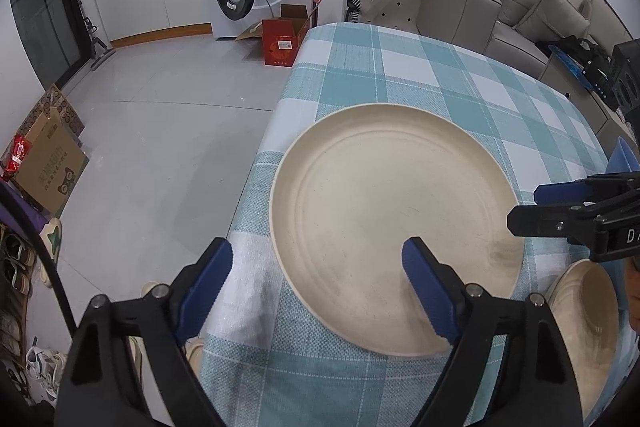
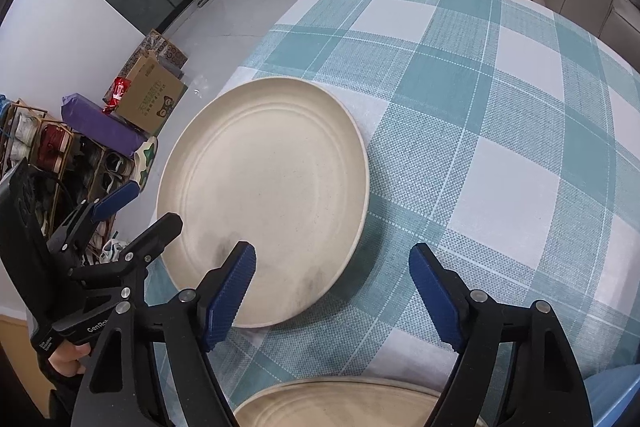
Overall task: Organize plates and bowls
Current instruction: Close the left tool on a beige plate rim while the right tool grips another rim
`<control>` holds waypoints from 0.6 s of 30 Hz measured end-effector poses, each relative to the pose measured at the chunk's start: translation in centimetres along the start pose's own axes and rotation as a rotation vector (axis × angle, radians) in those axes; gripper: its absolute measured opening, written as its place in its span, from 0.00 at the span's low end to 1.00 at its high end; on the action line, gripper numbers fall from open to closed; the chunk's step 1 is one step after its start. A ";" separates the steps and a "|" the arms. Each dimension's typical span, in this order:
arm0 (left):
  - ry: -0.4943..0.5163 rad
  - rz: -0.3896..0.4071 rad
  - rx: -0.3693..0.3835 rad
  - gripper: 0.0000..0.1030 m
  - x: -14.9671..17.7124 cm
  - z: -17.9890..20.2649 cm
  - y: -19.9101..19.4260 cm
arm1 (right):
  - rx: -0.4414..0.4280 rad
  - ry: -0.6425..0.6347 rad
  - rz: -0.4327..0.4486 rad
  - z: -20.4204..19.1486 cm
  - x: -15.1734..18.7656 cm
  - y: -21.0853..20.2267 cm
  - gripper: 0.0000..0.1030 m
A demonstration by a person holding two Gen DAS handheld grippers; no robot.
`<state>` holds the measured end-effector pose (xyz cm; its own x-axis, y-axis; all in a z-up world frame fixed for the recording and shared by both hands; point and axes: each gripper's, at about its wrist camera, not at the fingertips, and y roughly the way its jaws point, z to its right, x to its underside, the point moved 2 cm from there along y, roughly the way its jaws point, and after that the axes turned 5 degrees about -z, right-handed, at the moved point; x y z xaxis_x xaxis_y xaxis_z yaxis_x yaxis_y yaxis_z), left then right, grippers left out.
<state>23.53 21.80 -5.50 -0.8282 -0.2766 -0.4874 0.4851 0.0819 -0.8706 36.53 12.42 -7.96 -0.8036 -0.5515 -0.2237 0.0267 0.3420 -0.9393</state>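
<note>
Two open grippers hover over a cream plate on a checked tablecloth

The large cream plate (image 1: 396, 227) lies flat near the left edge of the teal-and-white tablecloth (image 1: 420, 67). The left gripper (image 1: 316, 287) straddles the plate's near-left rim, jaws wide, gripping nothing. The right gripper (image 2: 332, 291) stands wide over the plate's near-right rim, also empty. A second cream dish (image 2: 336, 403) sits just below it, nearer the person

Our grippers: left (image 1: 318, 289), right (image 2: 334, 293), each with a black frame, silver screws, ribbed blue pads (image 2: 228, 297) and white lettering.
</note>
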 end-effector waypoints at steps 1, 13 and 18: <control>0.001 -0.002 -0.001 0.79 0.0 0.0 0.1 | 0.000 -0.002 -0.003 -0.1 0.0 0.2 0.76; 0.011 -0.030 0.005 0.56 -0.1 0.2 1.2 | 0.002 -0.008 -0.017 -0.4 0.0 1.2 0.63; 0.009 -0.026 -0.004 0.48 -0.2 0.0 1.2 | 0.005 -0.012 -0.019 -0.4 -0.1 1.5 0.57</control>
<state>24.24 21.91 -6.43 -0.8427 -0.2702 -0.4656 0.4628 0.0783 -0.8830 36.39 13.30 -9.24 -0.7970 -0.5667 -0.2092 0.0146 0.3280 -0.9446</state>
